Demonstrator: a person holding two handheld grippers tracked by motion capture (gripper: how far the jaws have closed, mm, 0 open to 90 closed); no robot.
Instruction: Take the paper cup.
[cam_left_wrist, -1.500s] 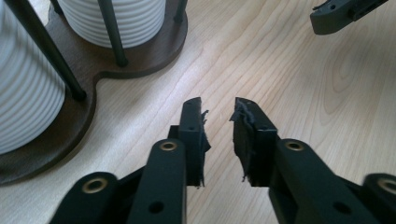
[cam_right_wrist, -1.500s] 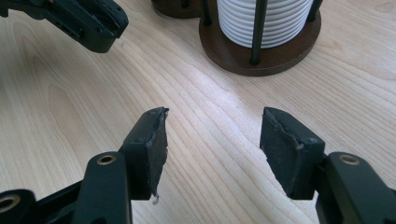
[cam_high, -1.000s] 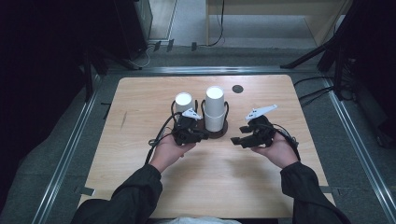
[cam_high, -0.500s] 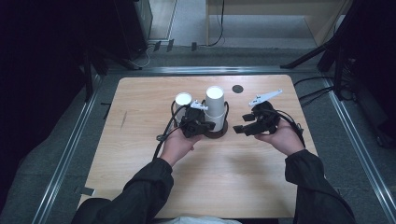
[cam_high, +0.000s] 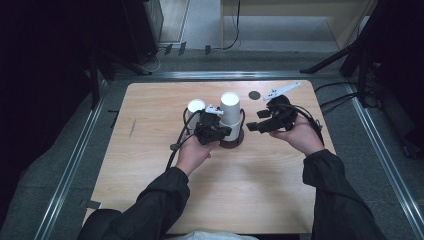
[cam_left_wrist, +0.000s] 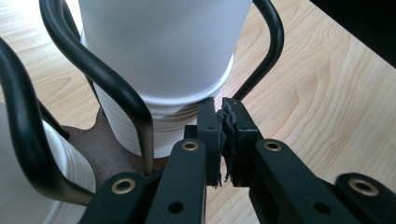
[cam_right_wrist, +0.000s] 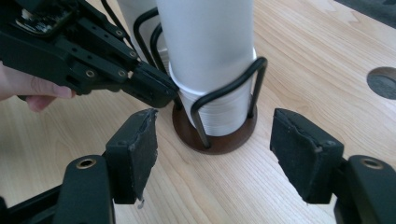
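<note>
The cup stack (cam_high: 230, 114) is standing in a wire holder (cam_right_wrist: 219, 95) mid-table. The left gripper (cam_left_wrist: 223, 122) is sitting closed and empty against it, while the right gripper (cam_right_wrist: 212, 156) has just been opening, empty, just beside it.

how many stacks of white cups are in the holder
2. The taller stack stands in the holder's right section, by the left gripper. The shorter stack stands in the left section, behind that gripper. How many cups each holds cannot be told.
</note>
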